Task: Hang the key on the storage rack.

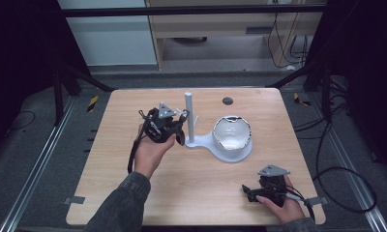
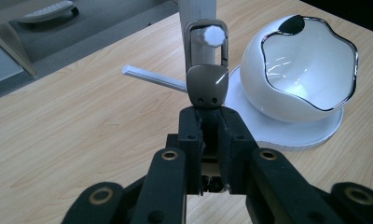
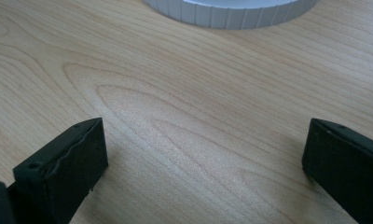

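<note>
My left gripper [image 2: 211,119] is shut on the flat end of a bronze metal clasp [image 2: 207,79]. The clasp's open loop sits around the tip of a white peg [image 2: 213,35] that sticks out from the white stand's post [image 1: 188,116]. In the high view the left gripper [image 1: 180,128] is just left of the post, pointing at it. A white bowl with a chrome rim [image 2: 296,70] rests on the stand's round base [image 2: 287,133]. My right gripper [image 1: 247,191] lies near the table's front right edge; its jaws stand wide open over bare wood [image 3: 203,154].
A second thin white peg [image 2: 152,78] juts from the post toward the left. The stand's base rim [image 3: 231,11] lies ahead of the right gripper. A dark round hole [image 1: 227,101] marks the wooden table [image 1: 133,193] at the back. Cables trail off both grippers.
</note>
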Demonstrator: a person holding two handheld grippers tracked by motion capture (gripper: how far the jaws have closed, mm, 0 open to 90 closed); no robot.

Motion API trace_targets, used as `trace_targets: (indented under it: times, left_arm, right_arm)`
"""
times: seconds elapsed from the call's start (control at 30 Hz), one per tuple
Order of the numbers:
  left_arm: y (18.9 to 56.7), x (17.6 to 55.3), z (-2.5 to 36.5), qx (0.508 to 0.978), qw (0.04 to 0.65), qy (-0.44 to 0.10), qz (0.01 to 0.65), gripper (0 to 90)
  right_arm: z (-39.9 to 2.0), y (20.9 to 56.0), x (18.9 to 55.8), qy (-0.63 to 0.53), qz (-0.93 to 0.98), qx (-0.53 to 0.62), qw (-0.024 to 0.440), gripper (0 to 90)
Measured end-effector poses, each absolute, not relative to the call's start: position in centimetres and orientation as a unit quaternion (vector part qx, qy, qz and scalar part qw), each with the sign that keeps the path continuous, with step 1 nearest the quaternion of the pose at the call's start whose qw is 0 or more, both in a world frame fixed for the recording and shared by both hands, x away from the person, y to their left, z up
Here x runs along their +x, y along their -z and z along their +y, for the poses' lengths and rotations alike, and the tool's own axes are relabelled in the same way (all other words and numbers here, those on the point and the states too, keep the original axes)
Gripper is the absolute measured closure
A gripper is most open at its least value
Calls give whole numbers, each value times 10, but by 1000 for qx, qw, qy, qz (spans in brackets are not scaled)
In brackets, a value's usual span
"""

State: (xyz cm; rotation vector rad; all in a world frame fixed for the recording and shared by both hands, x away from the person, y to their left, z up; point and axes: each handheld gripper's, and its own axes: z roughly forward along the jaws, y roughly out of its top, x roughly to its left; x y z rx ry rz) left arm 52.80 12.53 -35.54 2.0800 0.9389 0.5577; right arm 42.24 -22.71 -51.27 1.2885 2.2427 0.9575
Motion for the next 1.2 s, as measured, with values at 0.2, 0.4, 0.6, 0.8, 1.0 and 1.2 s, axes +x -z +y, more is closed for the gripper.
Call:
trace_targets:
  times: [0.2,0.4,0.6,0.8,1.0,1.2]
  left_arm:
    - [360,532,124,814,389,-217,374,802]
    - [364,535,120,813,388,-218,375,802]
    - [366,536,118,810,392,-217,378,802]
    - [368,539,117,807,396,-216,381,802]
    - [370,541,115,805,397,-215,385,801]
    - [371,543,114,803,399,-217,387,800]
  right_arm:
    - [-227,513,422,-341,798,459,191,4]
    - [-227,513,423,-340,799,455,195,4]
    - [-227,513,423,-340,799,455,195,4]
    - [-227,513,423,-340,799,455,195,4]
    - [-227,513,422,-341,798,459,191,4]
    - [-227,512,422,-341,797,462,189,4]
